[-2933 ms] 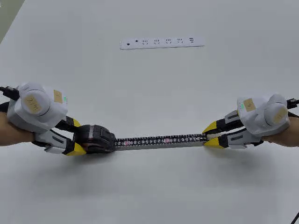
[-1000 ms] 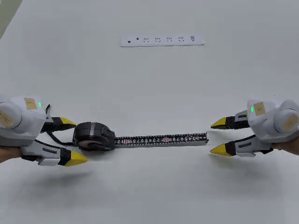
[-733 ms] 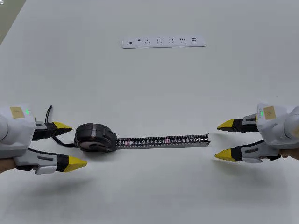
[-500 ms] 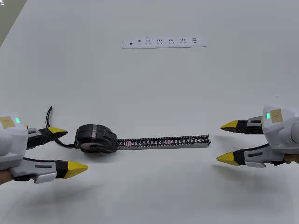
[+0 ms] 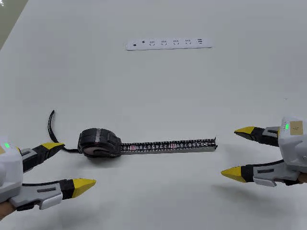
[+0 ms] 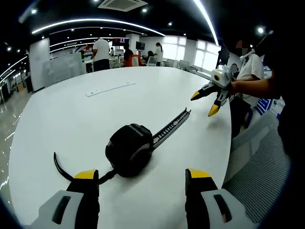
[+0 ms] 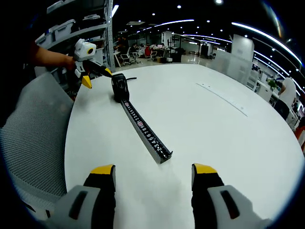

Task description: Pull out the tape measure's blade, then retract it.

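The left hand-held gripper [image 5: 76,163] is released: its yellow-tipped jaws stand wide apart with nothing between them. It hovers at the lower left of the head view, just short of the tape measure [image 5: 144,145] and not touching it. The right hand-held gripper [image 5: 229,151] is released too, jaws spread and empty. It sits at the right, a little beyond the free end of the blade [image 5: 168,145] and apart from it.

Between the two, the tape measure lies on the white desk [image 5: 144,86]. Its black case [image 5: 98,142] rests on the side nearer the left hand-held gripper, and a thin black strap [image 5: 52,125] curls away from the back of the case. The blade runs out of the case in a straight line toward the right, flat on the desk with its numbers facing up, and ends at a small hook [image 5: 215,143]. In the left gripper view the case sits just ahead of the open jaws. In the right gripper view the hooked end lies ahead of them.

Farther back, a white power strip [image 5: 168,43] lies flat on the desk, well apart from the tape measure.
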The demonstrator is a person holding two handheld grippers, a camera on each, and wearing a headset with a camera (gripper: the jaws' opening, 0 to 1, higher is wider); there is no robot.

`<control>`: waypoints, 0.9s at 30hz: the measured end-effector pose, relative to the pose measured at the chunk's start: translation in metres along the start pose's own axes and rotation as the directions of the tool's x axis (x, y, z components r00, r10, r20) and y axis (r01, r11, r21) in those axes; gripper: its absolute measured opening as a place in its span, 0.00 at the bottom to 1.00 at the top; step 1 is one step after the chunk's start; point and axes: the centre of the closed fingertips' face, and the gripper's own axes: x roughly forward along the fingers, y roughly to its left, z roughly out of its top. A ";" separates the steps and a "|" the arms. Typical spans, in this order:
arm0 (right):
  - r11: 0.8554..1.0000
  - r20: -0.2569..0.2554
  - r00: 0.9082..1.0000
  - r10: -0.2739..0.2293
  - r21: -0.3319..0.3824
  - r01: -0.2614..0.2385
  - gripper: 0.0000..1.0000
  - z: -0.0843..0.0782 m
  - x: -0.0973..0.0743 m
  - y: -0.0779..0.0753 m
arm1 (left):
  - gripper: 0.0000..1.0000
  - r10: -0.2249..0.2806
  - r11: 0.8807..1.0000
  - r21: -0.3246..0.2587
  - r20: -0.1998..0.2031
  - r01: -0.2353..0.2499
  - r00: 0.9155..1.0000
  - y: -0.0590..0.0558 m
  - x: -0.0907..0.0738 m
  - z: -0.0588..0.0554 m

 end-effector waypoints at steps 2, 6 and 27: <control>1.000 0.008 1.000 -0.009 0.024 0.009 0.67 0.002 -0.002 0.003 | 0.72 0.005 1.000 -0.015 0.015 -0.005 1.000 -0.003 -0.001 0.002; 0.998 0.016 0.999 -0.028 0.049 0.027 0.73 0.003 -0.004 0.010 | 0.75 0.028 0.999 -0.035 0.029 -0.027 0.999 -0.006 -0.003 0.004; 0.975 0.096 0.984 -0.150 0.180 0.131 0.93 0.023 -0.008 0.036 | 0.90 0.131 0.988 -0.090 0.104 -0.122 0.986 -0.041 -0.001 0.019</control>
